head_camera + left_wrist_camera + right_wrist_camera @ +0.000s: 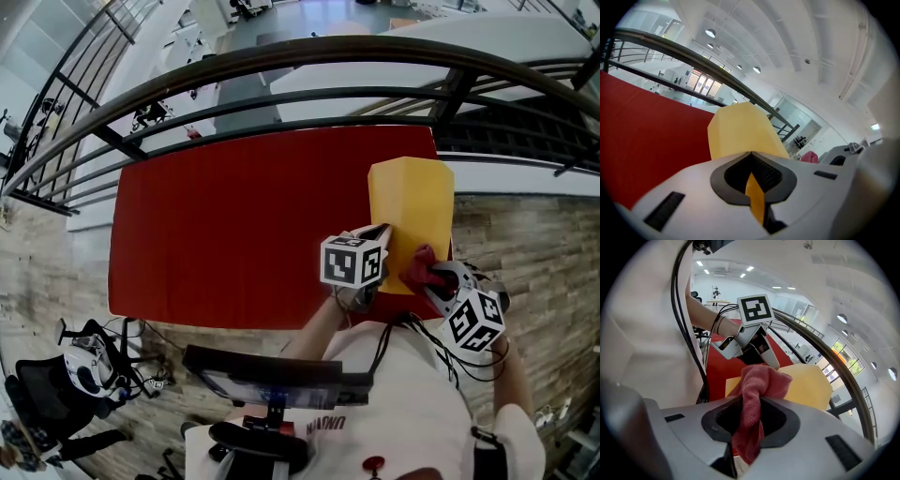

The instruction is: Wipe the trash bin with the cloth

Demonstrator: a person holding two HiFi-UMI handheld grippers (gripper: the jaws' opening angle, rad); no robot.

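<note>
A yellow trash bin (pixel 410 208) lies on its side at the right end of the red table (pixel 234 225). My left gripper (pixel 382 236) is shut on the bin's near rim; in the left gripper view a thin yellow edge (pixel 755 196) runs between its jaws, with the bin's body (pixel 739 131) beyond. My right gripper (pixel 435 276) is shut on a bunched red cloth (pixel 418 267) against the bin's near right corner. In the right gripper view the cloth (pixel 754 397) hangs out of the jaws over the bin (pixel 808 386), with the left gripper (pixel 754 341) just behind.
A dark curved metal railing (pixel 281 66) runs behind the table, with a drop to a lower floor beyond. A black screen on a stand (pixel 267 375) sits at the person's waist. A black chair (pixel 47 398) stands on the wooden floor at lower left.
</note>
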